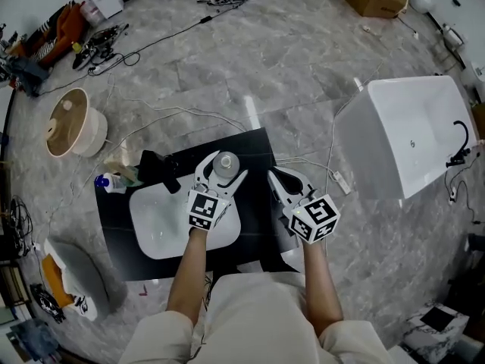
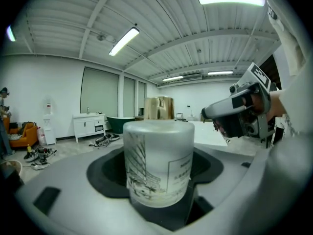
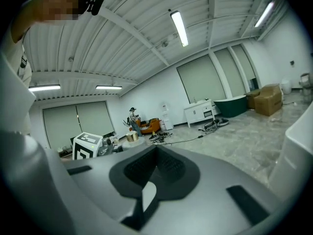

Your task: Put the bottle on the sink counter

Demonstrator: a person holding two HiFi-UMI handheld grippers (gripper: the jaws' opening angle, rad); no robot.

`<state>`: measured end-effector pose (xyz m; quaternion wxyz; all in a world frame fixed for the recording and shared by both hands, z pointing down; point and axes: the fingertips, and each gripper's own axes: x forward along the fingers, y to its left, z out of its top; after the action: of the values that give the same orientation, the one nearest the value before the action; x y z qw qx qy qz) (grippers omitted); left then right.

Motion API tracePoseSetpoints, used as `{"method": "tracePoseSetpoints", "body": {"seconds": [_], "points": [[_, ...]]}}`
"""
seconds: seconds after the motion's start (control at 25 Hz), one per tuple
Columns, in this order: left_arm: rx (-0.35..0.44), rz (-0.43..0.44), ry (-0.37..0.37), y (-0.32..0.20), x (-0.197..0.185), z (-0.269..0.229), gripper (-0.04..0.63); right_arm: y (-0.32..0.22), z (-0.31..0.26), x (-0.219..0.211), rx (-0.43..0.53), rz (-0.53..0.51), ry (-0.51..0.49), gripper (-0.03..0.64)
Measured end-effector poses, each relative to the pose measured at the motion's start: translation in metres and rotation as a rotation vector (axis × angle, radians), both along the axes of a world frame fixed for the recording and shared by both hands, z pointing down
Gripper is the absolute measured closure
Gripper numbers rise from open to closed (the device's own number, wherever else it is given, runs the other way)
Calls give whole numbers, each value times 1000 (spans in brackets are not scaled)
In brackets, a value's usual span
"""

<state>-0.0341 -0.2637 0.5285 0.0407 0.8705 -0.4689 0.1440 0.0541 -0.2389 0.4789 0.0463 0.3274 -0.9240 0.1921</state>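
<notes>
The right gripper (image 1: 277,179), smooth grey plastic with a marker cube at its back, hangs just right of the white sink basin (image 1: 155,230). Its jaws are pressed together with nothing between them. The left gripper (image 1: 220,176) is clamped on the bottle (image 2: 157,163), its dark ribbed pads against the sides.

The bottle is a squat frosted cylinder with rounded shoulders. It is translucent, and its pale label carries a line drawing of a building and palm trees beside a box of small print. It stands upright at the basin's far right corner, over the matte black bench (image 1: 254,230); whether its base touches the bench cannot be told.

The basin is a glossy rounded rectangle sunk in the flat bench top. A black faucet (image 1: 157,169) sits at its far left corner. Beyond lies a grey marbled tile floor (image 1: 227,67), with a smooth white bathtub (image 1: 402,139) well off to the basin's right.
</notes>
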Motion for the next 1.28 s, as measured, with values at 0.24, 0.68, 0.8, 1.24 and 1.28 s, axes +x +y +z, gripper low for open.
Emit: {"method": "tracePoseSetpoints", "body": {"seconds": [0.24, 0.68, 0.8, 1.24, 1.28], "points": [[6, 62, 8, -18, 19, 15, 259, -9, 17, 24, -14, 43, 34, 612], [-3, 182, 1, -40, 42, 43, 259, -45, 19, 1, 71, -34, 60, 611], [-7, 208, 5, -42, 44, 46, 259, -52, 16, -15, 82, -83, 24, 609], [-18, 275, 11, -51, 60, 64, 259, -63, 39, -66, 50, -242, 86, 430], [-14, 283, 7, -52, 61, 64, 259, -65, 43, -68, 50, -238, 109, 431]]}}
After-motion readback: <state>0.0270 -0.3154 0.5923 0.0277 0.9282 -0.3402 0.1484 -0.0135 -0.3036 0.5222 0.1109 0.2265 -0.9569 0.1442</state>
